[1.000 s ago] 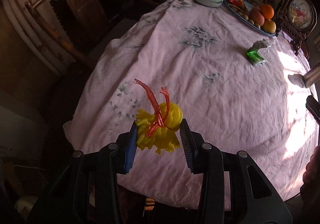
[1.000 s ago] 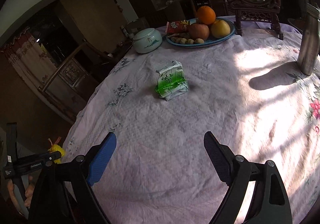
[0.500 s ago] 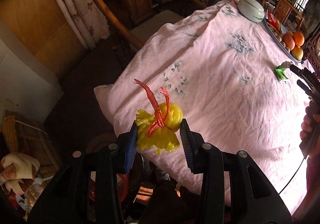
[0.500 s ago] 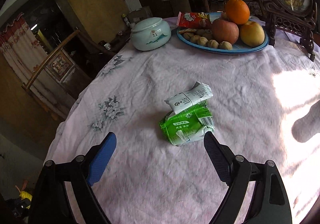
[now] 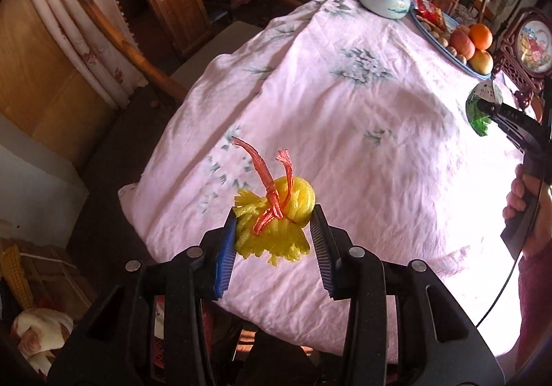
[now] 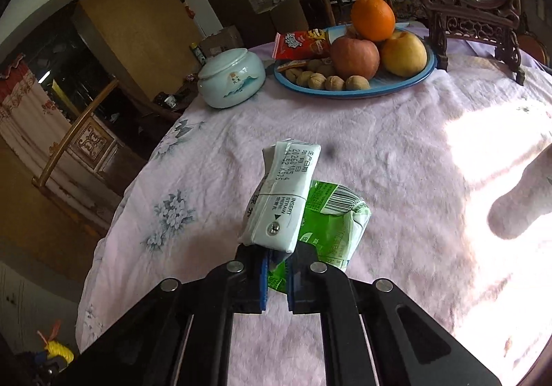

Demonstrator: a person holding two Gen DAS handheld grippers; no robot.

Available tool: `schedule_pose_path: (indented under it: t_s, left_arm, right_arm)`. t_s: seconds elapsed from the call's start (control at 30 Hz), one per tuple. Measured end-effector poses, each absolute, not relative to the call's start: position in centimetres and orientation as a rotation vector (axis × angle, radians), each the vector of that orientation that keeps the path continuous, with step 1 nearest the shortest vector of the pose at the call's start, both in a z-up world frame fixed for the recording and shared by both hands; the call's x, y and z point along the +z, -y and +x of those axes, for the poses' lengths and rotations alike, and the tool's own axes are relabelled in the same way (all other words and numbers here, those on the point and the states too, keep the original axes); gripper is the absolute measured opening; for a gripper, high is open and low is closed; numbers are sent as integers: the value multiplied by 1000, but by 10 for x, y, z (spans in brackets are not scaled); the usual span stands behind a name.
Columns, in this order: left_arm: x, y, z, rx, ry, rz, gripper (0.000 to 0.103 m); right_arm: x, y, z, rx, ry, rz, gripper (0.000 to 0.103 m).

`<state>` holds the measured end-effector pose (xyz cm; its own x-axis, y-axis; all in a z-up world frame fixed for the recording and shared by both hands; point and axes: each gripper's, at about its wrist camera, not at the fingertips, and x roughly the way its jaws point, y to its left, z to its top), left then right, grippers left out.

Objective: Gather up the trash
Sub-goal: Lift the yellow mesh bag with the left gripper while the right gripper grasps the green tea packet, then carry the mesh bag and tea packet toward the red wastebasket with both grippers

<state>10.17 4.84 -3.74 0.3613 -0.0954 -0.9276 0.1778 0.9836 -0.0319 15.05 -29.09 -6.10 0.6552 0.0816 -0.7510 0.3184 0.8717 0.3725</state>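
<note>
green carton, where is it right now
The green carton is pinched in the right hand-held gripper, lifted above the pink tablecloth, nearer than the fruit plate.

Yellow foam net (image 5: 276, 224) tied with red; crushed green carton (image 6: 303, 213) tilted upward.

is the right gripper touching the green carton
Touching. In the right wrist view the right gripper has its jaws pinched shut on the lower edge of the crushed green carton, with no gap at either pad.

Table w/ pink floral cloth (image 6: 396, 151), lidded jar (image 6: 232, 78), fruit plate (image 6: 407, 84), framed pic stand (image 6: 471, 20)
</note>
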Motion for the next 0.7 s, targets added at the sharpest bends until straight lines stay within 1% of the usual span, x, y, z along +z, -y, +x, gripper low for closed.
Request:
schedule_pose_path:
  t_s: [0.13,0.27,0.47,0.7]
  left_arm:
    - [-35,-26,110,-285,-1158,100,41]
    - [-33,-5,114,-389,-1134,123,41]
    - [-43,19,111,-518,-1135,175,41]
    - [-69,34,98,-601,-1172,235,41]
  right_arm:
    - [-31,286,103,-138,-829,476,8]
    - [-21,278,56,-165,-831,507,8]
    - [-32,245,-7,-218,-884,539,8]
    - [-49,220,-47,-249,-943,555,8]
